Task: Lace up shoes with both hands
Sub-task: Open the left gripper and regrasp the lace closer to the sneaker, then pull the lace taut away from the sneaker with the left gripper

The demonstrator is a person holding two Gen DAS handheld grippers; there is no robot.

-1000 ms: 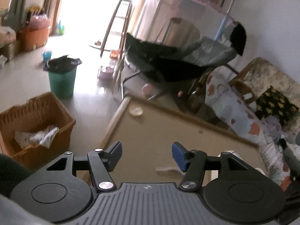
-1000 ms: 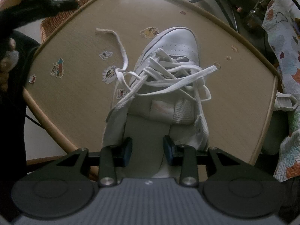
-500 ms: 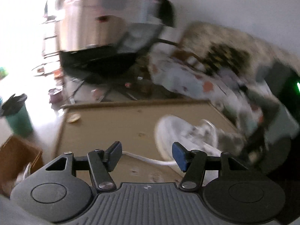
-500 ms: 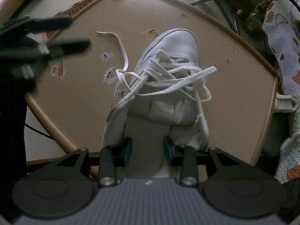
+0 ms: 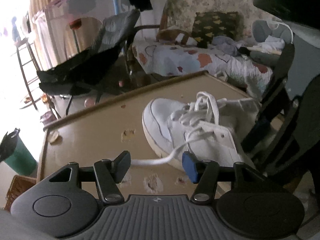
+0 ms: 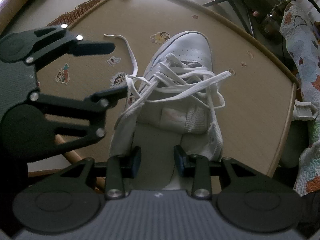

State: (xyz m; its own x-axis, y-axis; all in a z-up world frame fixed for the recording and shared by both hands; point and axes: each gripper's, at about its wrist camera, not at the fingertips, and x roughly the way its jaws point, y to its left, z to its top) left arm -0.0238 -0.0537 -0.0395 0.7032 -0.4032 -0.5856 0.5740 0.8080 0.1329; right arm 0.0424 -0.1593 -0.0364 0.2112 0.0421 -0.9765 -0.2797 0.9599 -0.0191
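A white sneaker lies on the tan table, toe pointing away, its white laces loose and tangled over the tongue. One lace end trails left across the table. My left gripper is open beside the shoe's left side, its fingers on either side of that trailing lace. In the left wrist view the lace runs between the open fingers of the left gripper, toward the shoe. My right gripper is open over the shoe's heel opening, holding nothing.
Cartoon stickers dot the table. A wicker basket and a green bin stand on the floor to the left. A black chair and a quilt-covered sofa lie beyond the table's far edges.
My left gripper has swung right and down from facing the room to the shoe's left side, straddling the trailing lace. The right gripper and the shoe have not moved.
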